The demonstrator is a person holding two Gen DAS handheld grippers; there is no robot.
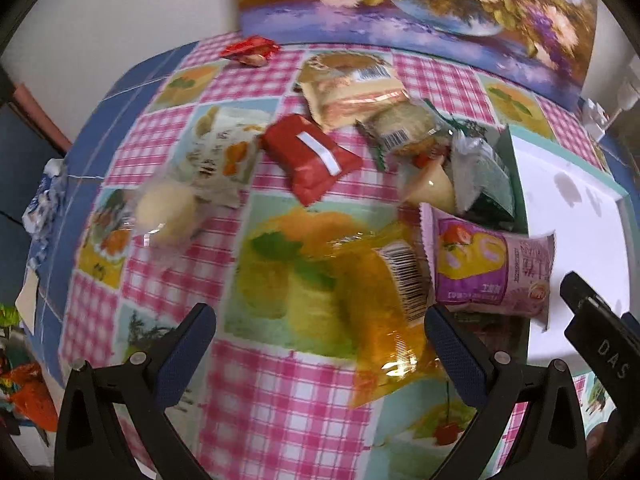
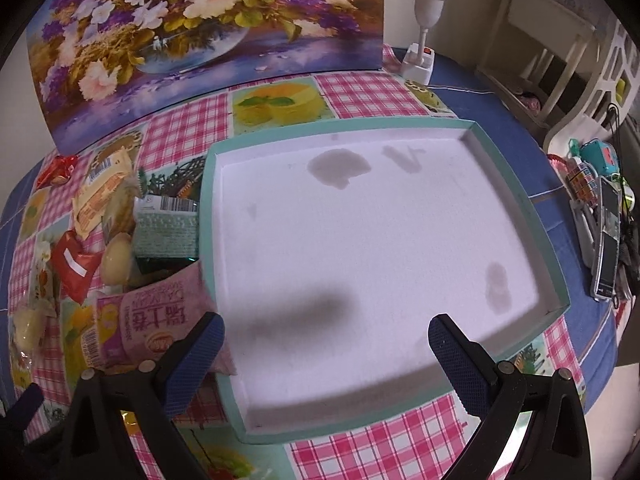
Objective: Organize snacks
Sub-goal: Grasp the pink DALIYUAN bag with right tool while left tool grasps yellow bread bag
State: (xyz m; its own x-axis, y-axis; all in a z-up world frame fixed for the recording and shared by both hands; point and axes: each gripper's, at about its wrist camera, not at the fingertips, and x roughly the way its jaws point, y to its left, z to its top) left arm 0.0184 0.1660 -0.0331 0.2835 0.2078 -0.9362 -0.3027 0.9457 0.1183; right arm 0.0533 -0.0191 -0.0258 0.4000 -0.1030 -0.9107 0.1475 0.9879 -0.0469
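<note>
Snacks [image 1: 316, 156] beyond two wide-open, empty grippers.

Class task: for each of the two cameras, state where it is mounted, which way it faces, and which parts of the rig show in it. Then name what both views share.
Left wrist: on the left gripper, looking forward and down at scattered snacks; both open fingers and the right gripper's edge show.
Right wrist: on the right gripper, looking over the tray; its open fingers show.
Shared: pink packet, red packet, tray, flower painting.
</note>
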